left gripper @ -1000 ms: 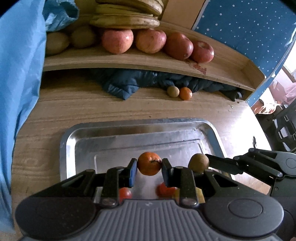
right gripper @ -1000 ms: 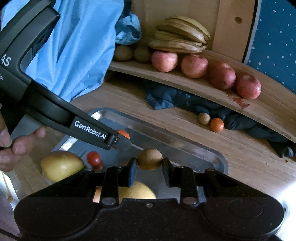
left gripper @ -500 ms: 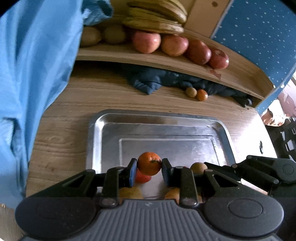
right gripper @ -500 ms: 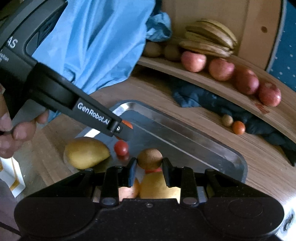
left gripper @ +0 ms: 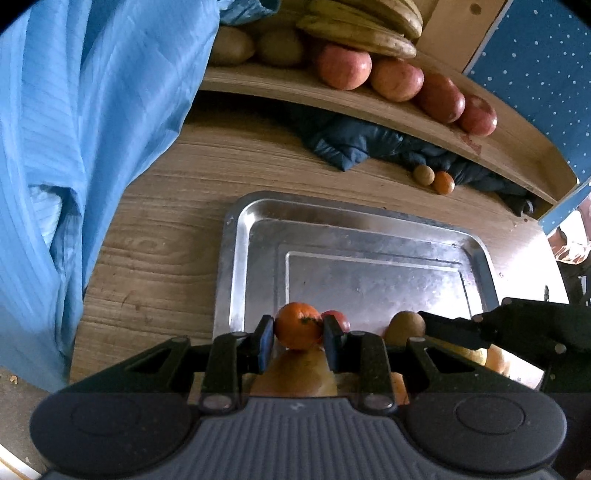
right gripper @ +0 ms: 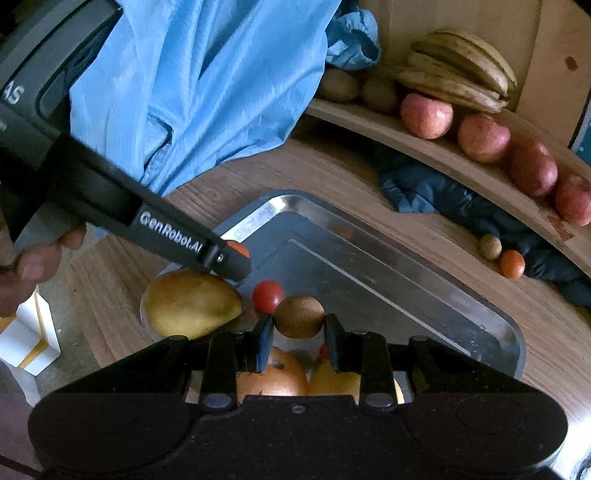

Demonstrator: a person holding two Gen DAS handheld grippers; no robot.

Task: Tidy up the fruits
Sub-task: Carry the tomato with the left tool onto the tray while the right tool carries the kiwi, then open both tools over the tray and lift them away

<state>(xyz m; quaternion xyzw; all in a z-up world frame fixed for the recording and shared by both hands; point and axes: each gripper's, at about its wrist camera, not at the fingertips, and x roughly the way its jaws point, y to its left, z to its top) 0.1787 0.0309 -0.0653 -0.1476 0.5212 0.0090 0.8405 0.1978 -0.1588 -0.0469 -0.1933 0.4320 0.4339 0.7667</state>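
Two grippers each hold one small fruit above a rectangular silver metal tray [left gripper: 236, 266] that lies on a wooden table [left gripper: 155, 221].

In the left wrist view, the left gripper [left gripper: 298, 334] has its jaws narrow, pressed on a small round orange tangerine [left gripper: 298, 325]. A small red tomato [left gripper: 338, 319] shows just behind it. To the right, the right gripper [left gripper: 424, 325] reaches in with a small round brown fruit [left gripper: 405, 325] at its tip. Far behind, four red apples [left gripper: 395, 79] lie in a row on a curved wooden shelf [left gripper: 258, 79], under a bunch of yellow-brown bananas [left gripper: 362, 26]. A dark blue cloth [left gripper: 351, 142] lies below the shelf, with a second small brown fruit [left gripper: 423, 174] and a second small orange fruit [left gripper: 443, 182] touching each other beside it.

In the right wrist view, the right gripper's jaws are also narrow, closed on the brown fruit. A large yellow-green mango [right gripper: 190, 302] lies at the near corner of the tray, just beside the tomato. A light blue fabric [right gripper: 192, 81] hangs at the left.
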